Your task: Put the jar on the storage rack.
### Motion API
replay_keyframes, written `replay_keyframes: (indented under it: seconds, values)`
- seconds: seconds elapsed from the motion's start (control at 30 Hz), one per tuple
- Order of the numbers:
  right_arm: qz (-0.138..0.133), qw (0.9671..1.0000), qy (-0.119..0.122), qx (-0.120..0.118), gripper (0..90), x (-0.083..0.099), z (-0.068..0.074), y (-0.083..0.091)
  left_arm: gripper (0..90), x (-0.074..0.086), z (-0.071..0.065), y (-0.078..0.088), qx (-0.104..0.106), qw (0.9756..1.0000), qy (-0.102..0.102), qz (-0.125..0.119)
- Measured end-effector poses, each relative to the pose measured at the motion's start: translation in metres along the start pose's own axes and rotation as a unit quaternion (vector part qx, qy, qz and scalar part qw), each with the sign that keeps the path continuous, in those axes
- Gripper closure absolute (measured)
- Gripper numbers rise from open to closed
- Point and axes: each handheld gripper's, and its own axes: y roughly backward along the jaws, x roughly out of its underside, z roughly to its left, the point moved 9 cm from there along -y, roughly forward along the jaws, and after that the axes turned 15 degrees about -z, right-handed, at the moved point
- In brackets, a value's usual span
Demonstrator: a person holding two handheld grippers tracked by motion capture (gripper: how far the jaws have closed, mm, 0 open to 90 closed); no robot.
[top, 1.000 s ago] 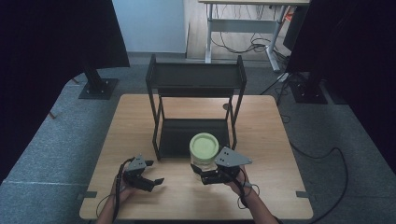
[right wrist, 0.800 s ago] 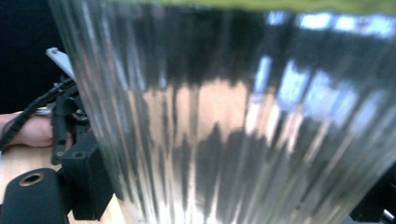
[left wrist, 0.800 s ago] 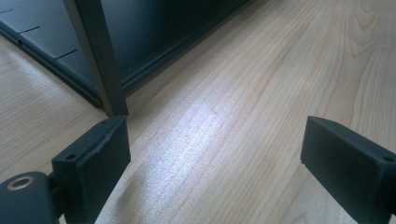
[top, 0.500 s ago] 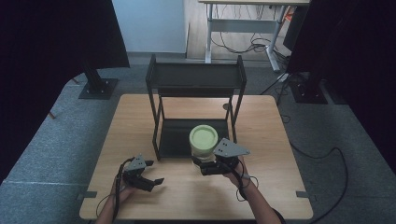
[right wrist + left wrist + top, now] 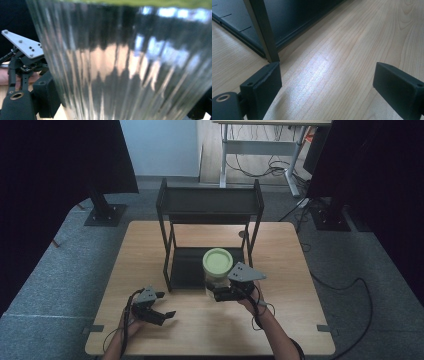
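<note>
A ribbed clear glass jar with a pale green lid [image 5: 217,261] is at the front of the black rack's lower shelf, with my right gripper [image 5: 216,293] shut on its lower body. In the right gripper view the jar's glass wall [image 5: 125,65] stands right against the camera, and a black jaw shows at each bottom corner. My left gripper [image 5: 164,317] rests low over the table near the front left, held by a hand, open with nothing in it. In the left gripper view its jaws [image 5: 327,82] stand wide apart over bare wood.
A black two-level metal rack [image 5: 210,202] stands at the back middle of the wooden table [image 5: 285,255]. Its front leg [image 5: 262,30] and lower shelf [image 5: 294,17] lie just ahead of my left gripper. The left gripper's grey plate [image 5: 23,47] shows beyond the jar.
My right gripper has carried the jar a little farther from the person, towards the rack. The left gripper has not moved.
</note>
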Motion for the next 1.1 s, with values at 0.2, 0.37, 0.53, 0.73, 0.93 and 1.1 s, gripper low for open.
replay_keyframes:
  seconds: [0.2,0.37,0.53,0.73,0.93,1.1]
  values:
    - [0.004,0.9998,-0.015,0.014,11.0,0.007,-0.013,-0.007,8.2,0.000,0.000,0.000,0.000,1.0000,0.005,-0.004]
    - [0.006,0.9996,-0.019,0.020,11.0,0.011,-0.020,-0.012,8.2,0.000,0.000,0.000,0.000,1.0000,0.005,-0.004]
    - [0.013,0.9993,-0.022,0.026,11.0,0.014,-0.024,-0.018,8.2,0.000,0.000,0.000,0.000,1.0000,0.005,-0.004]
    - [0.016,0.9990,-0.028,0.030,11.0,0.018,-0.029,-0.026,8.2,0.000,0.000,0.000,0.000,1.0000,0.004,-0.004]
    - [0.024,0.9984,-0.032,0.039,11.0,0.022,-0.035,-0.035,8.2,0.000,-0.001,0.000,0.001,1.0000,0.005,-0.003]
    - [0.028,0.9978,-0.041,0.044,11.0,0.025,-0.039,-0.043,8.5,0.000,0.000,0.000,0.000,1.0000,0.003,-0.003]
